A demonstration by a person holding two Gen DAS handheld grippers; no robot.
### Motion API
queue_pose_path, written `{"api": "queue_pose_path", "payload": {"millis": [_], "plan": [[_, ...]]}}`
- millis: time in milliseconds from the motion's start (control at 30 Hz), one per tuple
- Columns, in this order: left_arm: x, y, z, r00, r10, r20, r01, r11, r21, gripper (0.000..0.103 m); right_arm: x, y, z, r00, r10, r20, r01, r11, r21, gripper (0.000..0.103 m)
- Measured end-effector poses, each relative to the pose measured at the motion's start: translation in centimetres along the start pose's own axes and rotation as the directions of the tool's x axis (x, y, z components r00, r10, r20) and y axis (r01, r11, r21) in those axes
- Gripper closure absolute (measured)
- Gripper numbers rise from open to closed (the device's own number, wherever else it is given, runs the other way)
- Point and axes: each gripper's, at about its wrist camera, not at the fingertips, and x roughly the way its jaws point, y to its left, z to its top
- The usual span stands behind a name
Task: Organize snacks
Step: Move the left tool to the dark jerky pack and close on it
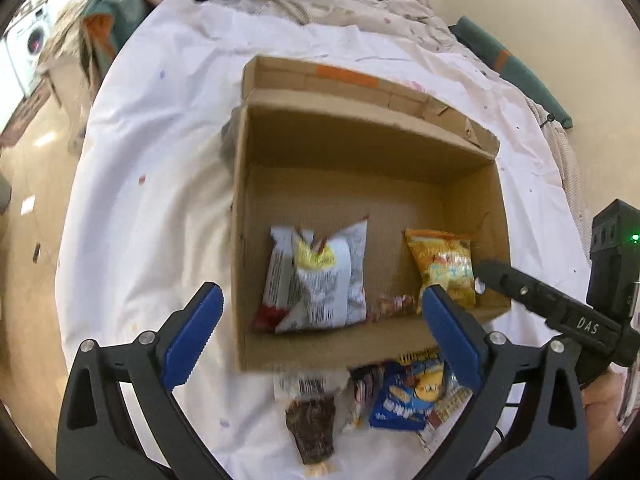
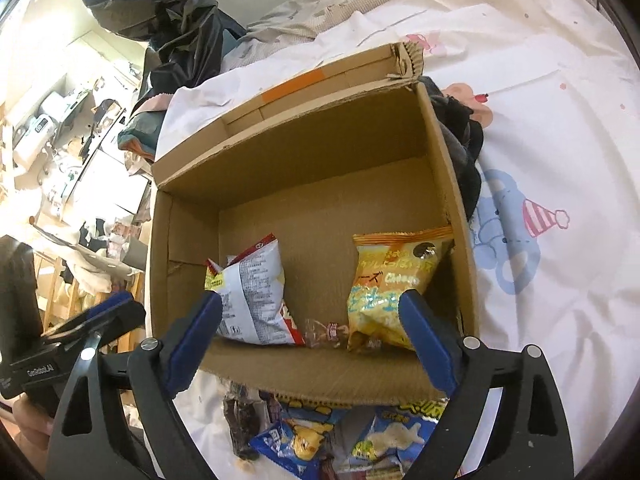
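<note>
An open cardboard box lies on a white bedsheet. Inside it lie a white-and-red snack bag, a yellow snack bag and a small clear wrapped candy. In front of the box lie loose snacks: a blue bag, a dark brown packet and others. My left gripper is open and empty above the box's near edge. My right gripper is open and empty over the near wall; its finger shows in the left wrist view.
The white sheet covers the bed around the box. A dark cloth lies against the box's right wall. A crumpled blanket lies behind. Cluttered shelves stand left of the bed.
</note>
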Motion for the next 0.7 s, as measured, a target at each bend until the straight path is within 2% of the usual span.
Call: {"api": "queue_pose_path", "payload": {"millis": [200, 467, 700], "plan": [[-1.0, 0.3, -2.2, 0.998, 0.065, 0.014, -0.065, 0.998, 0.008, 0.005, -2.4, 0.6, -1.5, 0.999, -0.023, 0.032, 0.024, 0.999, -0.043, 0.011], [-0.3, 1.9, -6.8, 0.995, 0.062, -0.073, -0.071, 0.99, -0.124, 0.005, -5.1, 0.3, -3.8, 0.996, -0.065, 0.053, 0.068, 0.996, -0.055, 0.011], [3.2, 2.3, -10.5, 0.976, 0.132, -0.172, -0.169, 0.961, -0.218, 0.005, -6.9, -1.0, -6.1, 0.997, -0.057, 0.057, 0.057, 0.998, 0.01, 0.011]]}}
